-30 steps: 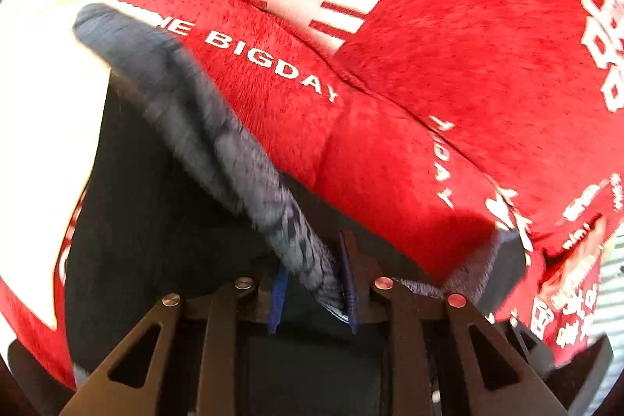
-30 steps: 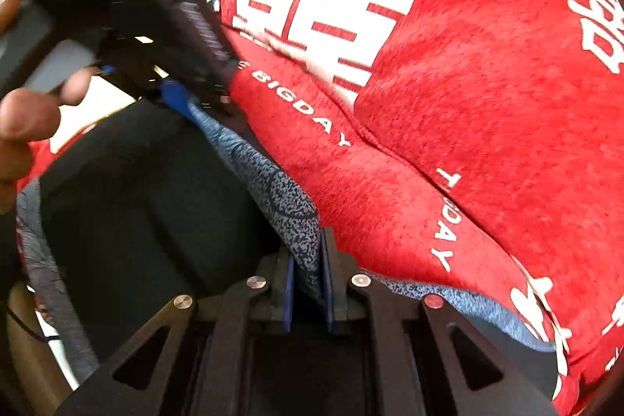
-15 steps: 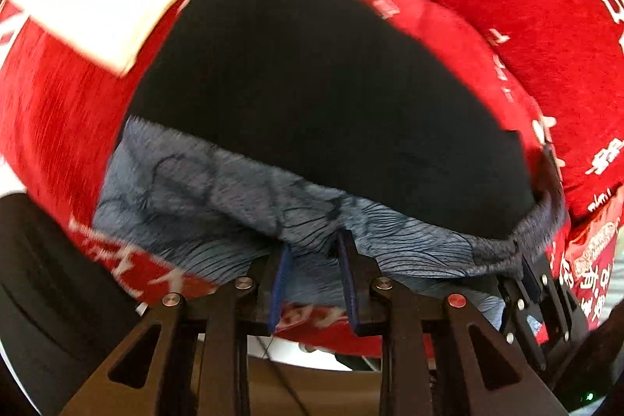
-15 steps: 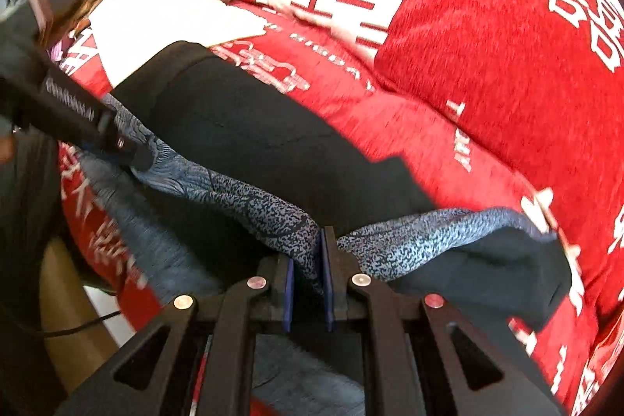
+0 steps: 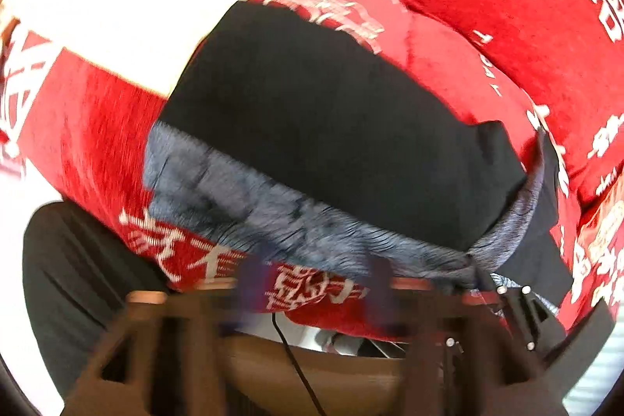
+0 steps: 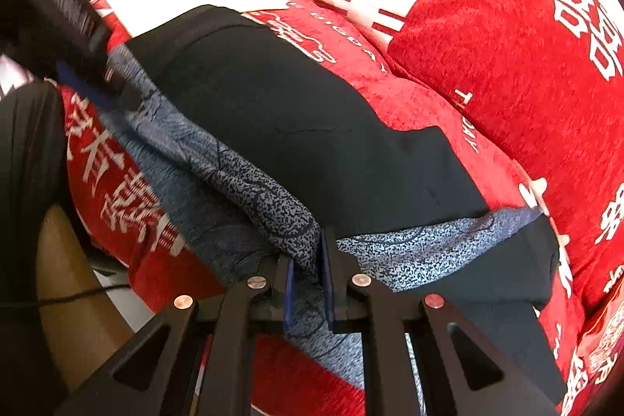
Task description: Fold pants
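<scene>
Red plush bedding printed with white characters is covering the bed (image 5: pixel 487 38), and the pants (image 5: pixel 331 127) are lying across its near edge as a broad black panel with a grey-blue patterned band along the side closest to the camera. Seen from the left wrist, the left claw (image 5: pixel 312 283) is blurring heavily; its blue-padded fingers are standing spread apart with only red bedding showing between them, so it is reading as released, just short of the patterned band. A dark cable (image 5: pixel 296 369) is hanging below the bed edge. From the right wrist, the right claw (image 6: pixel 308 271) is clenching a gathered fold of that speckled band between its pads. The band's long axis is running along the near bed edge, from the right claw out toward the left claw (image 6: pixel 89 84) at the far-left end. The black cloth is looking smooth and matte, the band thin and limp. The right claw is probably the nearer anchor for carrying the held edge over the panel.
</scene>
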Available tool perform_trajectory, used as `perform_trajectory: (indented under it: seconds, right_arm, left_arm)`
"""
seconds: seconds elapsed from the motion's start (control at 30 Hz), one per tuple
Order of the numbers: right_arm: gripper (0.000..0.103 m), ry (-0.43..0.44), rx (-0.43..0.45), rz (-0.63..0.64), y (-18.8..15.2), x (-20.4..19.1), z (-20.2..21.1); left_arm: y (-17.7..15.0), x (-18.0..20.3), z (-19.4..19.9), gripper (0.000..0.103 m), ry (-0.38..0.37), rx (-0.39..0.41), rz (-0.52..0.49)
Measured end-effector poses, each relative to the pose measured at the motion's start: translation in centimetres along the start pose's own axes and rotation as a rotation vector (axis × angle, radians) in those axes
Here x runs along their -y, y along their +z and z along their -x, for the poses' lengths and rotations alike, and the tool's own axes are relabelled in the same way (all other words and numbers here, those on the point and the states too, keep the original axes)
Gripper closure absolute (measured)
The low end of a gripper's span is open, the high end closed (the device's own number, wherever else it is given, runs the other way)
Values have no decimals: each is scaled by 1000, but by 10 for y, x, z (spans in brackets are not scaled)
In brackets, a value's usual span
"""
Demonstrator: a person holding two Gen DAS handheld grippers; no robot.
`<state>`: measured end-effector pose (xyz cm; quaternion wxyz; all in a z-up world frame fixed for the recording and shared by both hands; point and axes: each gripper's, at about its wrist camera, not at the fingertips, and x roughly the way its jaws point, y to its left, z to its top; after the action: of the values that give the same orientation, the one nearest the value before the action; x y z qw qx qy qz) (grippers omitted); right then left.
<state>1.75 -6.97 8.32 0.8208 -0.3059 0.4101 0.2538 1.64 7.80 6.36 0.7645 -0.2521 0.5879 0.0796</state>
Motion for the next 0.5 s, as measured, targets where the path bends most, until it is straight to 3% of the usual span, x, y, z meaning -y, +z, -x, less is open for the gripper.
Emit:
perform_trajectory:
  seconds: [0.03, 0.1, 0.2, 0.27, 0.33, 0.5]
  right_arm:
    - [89, -10, -9, 1, -1, -2, -1]
    - [82, 18, -24, -33, 0, 1, 2]
    - [65, 87, 4, -98, 0, 15, 21]
    - [44, 80, 34, -144, -2, 28, 33]
    - [42, 63, 39, -216, -6, 48, 40]
    - [38, -41, -9, -391, -20, 105, 38]
  left_arm:
    - [4, 7, 3, 1, 13, 31, -11]
    - [11, 20, 11, 1, 71, 130, -32]
    - [28, 44, 3, 1, 79, 144, -107]
    - [41, 63, -15, 1, 124, 143, -137]
    - [46, 75, -30, 1, 170, 148, -178]
    - [34, 98, -72, 1, 372, 116, -365]
